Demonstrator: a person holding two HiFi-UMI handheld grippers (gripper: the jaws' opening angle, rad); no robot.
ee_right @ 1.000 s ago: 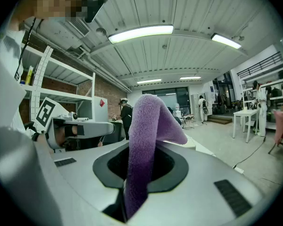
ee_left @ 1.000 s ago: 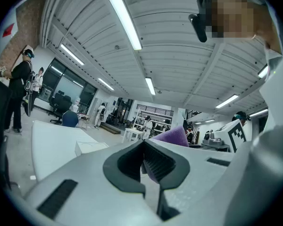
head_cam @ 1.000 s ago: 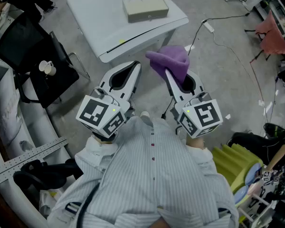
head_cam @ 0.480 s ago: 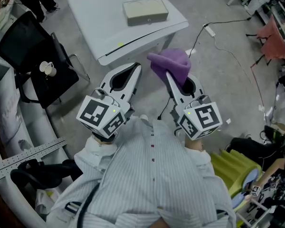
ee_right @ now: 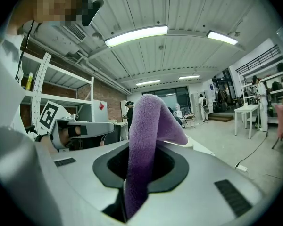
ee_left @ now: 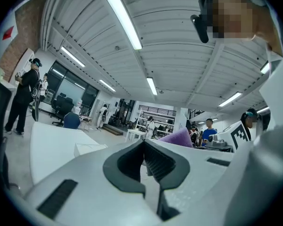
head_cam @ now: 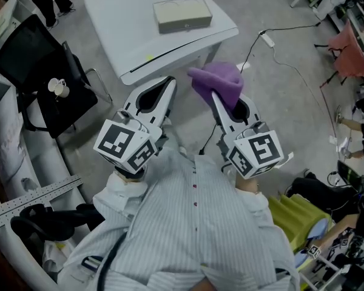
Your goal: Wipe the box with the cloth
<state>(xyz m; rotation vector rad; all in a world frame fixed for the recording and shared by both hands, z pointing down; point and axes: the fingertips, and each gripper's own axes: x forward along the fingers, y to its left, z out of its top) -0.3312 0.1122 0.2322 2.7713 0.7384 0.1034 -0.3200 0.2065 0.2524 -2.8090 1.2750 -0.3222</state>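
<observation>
Grey-floored workshop; tabletop (head_cam: 118,32) w/ box (head_cam: 182,14) well ahead. Right tool (head_cam: 217,99) pinches soft, light, floppy cloth (head_cam: 223,80) at bunched fold; left tool (head_cam: 168,85) closed, empty.

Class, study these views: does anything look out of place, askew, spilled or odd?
Nothing is spilled or damaged. The box lies flat on the white table; the purple cloth is clamped in the right gripper. Only oddities: small white cups left on the black chair, and a loose cable trailing over the floor.
</observation>
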